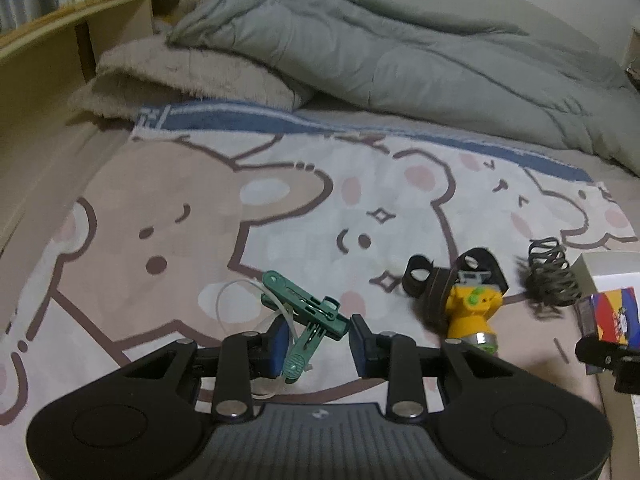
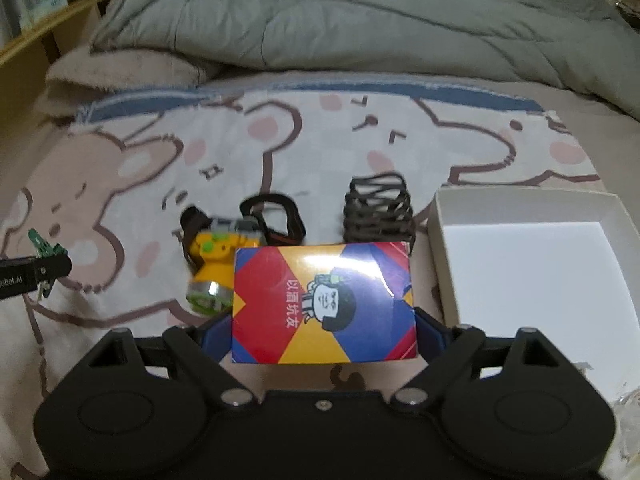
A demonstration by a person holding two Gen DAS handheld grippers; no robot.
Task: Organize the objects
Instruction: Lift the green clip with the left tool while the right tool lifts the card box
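The right hand-held gripper (image 2: 324, 332) clamped a red, yellow and blue card box (image 2: 324, 304) printed "以后坑友"; the left hand-held gripper (image 1: 318, 340) stood apart around a green plastic clip (image 1: 308, 312).

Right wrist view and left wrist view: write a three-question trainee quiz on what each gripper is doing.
1. True or false: the right gripper is shut on the colourful card box.
2. Multiple choice: between the open jaws of the left gripper lies A) the yellow headlamp B) the green clip C) the black coil.
3. Fill in: the white box sits to the ____ of the card box in the right wrist view.

Key: 1 true; 2 B; 3 right.
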